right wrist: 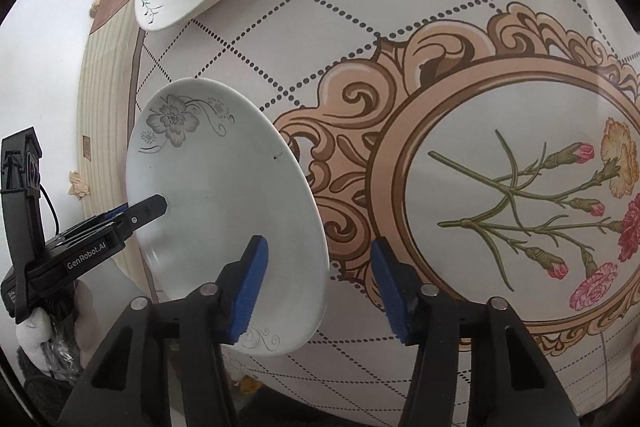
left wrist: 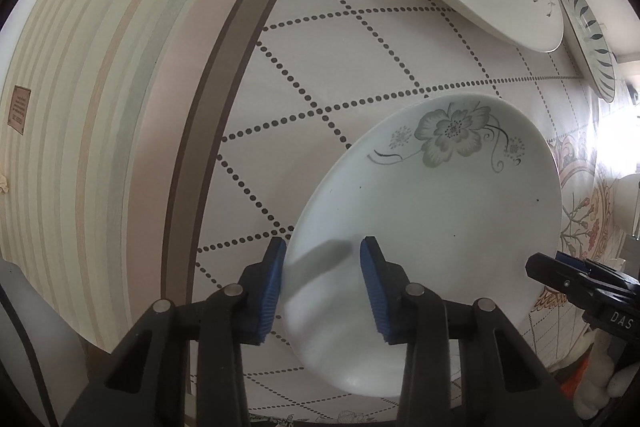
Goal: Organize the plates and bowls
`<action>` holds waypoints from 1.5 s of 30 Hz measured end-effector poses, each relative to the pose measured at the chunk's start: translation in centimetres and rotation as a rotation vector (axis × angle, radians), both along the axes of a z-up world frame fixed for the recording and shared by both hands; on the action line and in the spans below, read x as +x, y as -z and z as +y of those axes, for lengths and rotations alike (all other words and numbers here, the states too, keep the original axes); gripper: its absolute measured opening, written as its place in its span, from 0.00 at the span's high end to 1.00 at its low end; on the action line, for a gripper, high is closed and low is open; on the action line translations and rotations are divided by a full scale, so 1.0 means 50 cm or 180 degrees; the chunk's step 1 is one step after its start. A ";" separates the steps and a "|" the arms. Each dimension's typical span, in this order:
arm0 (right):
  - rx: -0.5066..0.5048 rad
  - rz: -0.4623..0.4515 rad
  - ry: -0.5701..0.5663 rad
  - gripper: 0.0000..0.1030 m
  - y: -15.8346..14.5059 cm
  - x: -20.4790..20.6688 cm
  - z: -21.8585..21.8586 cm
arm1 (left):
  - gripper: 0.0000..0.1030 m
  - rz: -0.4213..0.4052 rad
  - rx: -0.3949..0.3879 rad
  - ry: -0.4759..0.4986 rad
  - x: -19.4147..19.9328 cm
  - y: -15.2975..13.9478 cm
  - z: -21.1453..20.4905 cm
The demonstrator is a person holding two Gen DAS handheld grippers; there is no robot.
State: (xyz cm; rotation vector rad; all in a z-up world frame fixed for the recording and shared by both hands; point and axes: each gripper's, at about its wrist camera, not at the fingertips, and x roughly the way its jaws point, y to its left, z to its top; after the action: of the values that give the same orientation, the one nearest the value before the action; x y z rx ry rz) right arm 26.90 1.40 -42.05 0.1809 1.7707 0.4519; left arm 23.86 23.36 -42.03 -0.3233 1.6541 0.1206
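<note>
On the black body of the left gripper (right wrist: 148,213), seen at the left edge of the right wrist view, white lettering reads "GenRobot.AI". In the left wrist view the right gripper (left wrist: 538,265), at the near right, carries the white letters "DAS", cut off by the picture's edge. A small brown label (left wrist: 19,109) on the striped cloth at the far left bears print too small to read.

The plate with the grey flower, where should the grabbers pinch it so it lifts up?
Probably by its thin rim, one gripper on each side. The grey-flower plate lies flat on the tablecloth, so only its raised edge offers something to pinch. The left gripper and right gripper already straddle opposite edges from above.
</note>
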 end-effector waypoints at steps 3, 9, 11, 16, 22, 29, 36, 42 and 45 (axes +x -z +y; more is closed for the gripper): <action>0.0042 0.0093 0.0030 0.66 0.018 -0.004 0.013 | 0.71 -0.0018 -0.0079 0.0073 -0.003 0.002 0.008; -0.0006 0.0040 0.0037 0.81 0.024 -0.015 0.029 | 0.74 -0.0097 -0.0199 0.0038 -0.011 0.023 0.034; 0.0041 0.0050 0.0080 0.82 0.026 -0.016 0.022 | 0.77 -0.0110 -0.0193 0.0024 -0.020 0.014 0.056; 0.0047 0.0006 0.0129 0.83 0.020 -0.024 0.003 | 0.82 -0.0135 -0.0119 0.0049 -0.021 -0.007 0.052; 0.0080 -0.0034 0.0206 0.85 0.001 -0.027 -0.026 | 0.85 -0.0183 -0.0100 0.0095 -0.015 -0.038 0.035; 0.0123 -0.0173 0.0353 0.86 -0.031 -0.002 -0.085 | 0.85 -0.0331 -0.0088 0.0210 -0.013 -0.107 -0.013; 0.0157 -0.0283 0.0614 0.86 -0.068 0.024 -0.193 | 0.85 -0.0508 -0.0148 0.0360 0.019 -0.175 -0.052; 0.0110 -0.0401 0.0892 0.86 -0.097 0.051 -0.305 | 0.85 -0.0566 -0.0160 0.0657 0.082 -0.177 -0.147; 0.0060 -0.0475 0.1007 0.86 -0.097 0.064 -0.369 | 0.85 -0.0560 -0.0099 0.0830 0.117 -0.150 -0.220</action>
State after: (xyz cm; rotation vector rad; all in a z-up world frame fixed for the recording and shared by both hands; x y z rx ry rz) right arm 30.09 -17.06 -37.20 0.4228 1.5576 0.2464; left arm 29.72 12.35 -34.51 -0.1350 1.5098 -0.1264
